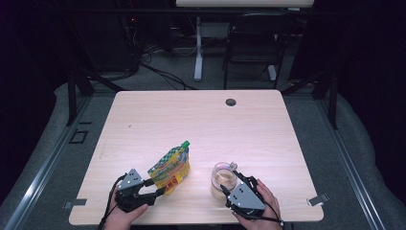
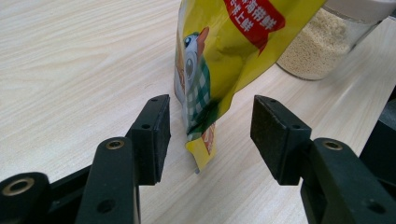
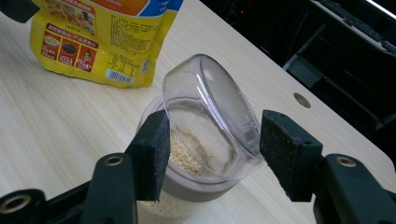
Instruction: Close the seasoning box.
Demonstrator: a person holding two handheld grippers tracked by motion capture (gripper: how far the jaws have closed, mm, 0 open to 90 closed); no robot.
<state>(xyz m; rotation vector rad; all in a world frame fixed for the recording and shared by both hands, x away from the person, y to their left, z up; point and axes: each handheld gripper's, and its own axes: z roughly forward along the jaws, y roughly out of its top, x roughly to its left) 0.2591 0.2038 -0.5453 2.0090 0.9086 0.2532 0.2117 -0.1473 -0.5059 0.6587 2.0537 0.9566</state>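
A yellow stand-up pouch [image 1: 171, 167] with a green cap stands near the table's front, left of centre. My left gripper [image 1: 155, 189] is open at its lower edge. In the left gripper view the pouch's bottom corner [image 2: 201, 144] hangs between the jaws of the left gripper [image 2: 210, 135], with a gap on each side. To the right stands a clear jar [image 1: 223, 178] partly filled with pale grain [image 3: 187, 156]. Its clear flip lid [image 3: 210, 107] is tilted up. My right gripper [image 3: 212, 144] is open, with that lid between its jaws.
The table [image 1: 201, 120] is pale wood with a round cable hole [image 1: 231, 102] near its far edge. Behind it stand a dark chair [image 1: 253, 43] and a white desk leg [image 1: 198, 52]. Both grippers work close to the front edge.
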